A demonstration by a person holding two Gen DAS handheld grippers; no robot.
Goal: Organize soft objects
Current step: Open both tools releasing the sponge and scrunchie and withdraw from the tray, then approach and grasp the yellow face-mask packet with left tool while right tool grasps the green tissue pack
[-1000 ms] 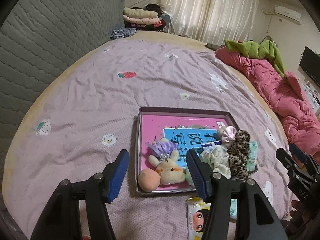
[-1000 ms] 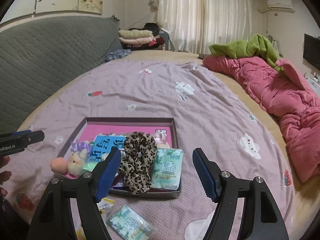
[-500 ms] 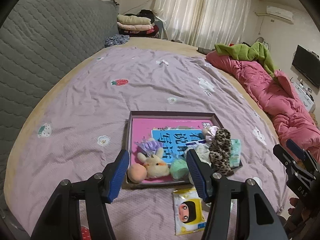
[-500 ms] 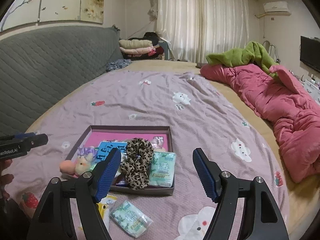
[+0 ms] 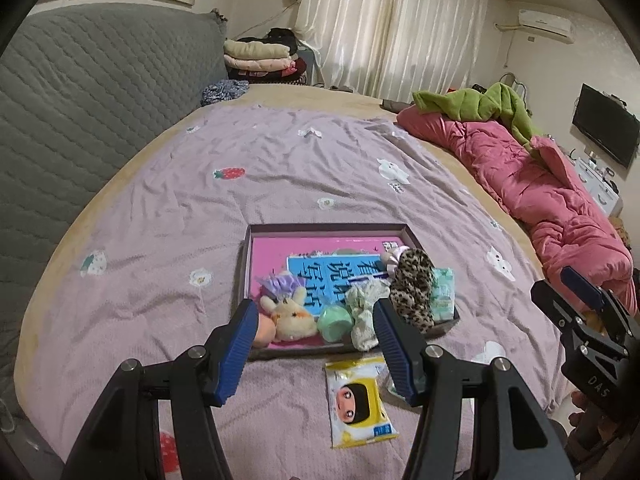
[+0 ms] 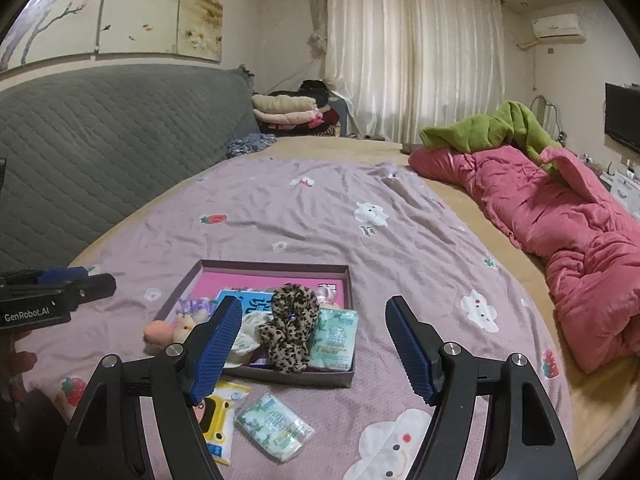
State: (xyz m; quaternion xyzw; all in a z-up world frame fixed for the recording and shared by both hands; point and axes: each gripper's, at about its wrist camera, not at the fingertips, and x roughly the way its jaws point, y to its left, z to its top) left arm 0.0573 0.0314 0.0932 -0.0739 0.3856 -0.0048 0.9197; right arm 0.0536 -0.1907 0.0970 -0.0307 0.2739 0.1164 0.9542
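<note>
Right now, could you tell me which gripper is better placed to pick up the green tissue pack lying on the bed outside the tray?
Right. The right gripper is open, with the green tissue pack just below its fingers, while the left gripper's own finger mostly hides it.

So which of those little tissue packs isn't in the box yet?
Two are out: the yellow cartoon-face pack and the green flower-print pack, both lying on the purple sheet before the box. The other green pack is inside.

A shallow box point(image 5: 326, 227) holding a plush rabbit point(image 5: 291, 316) and leopard-print scrunchie point(image 5: 413, 285) is framed on the bed point(image 5: 168, 208) between the left tool's point(image 5: 311, 344) parted, empty jaws.
</note>
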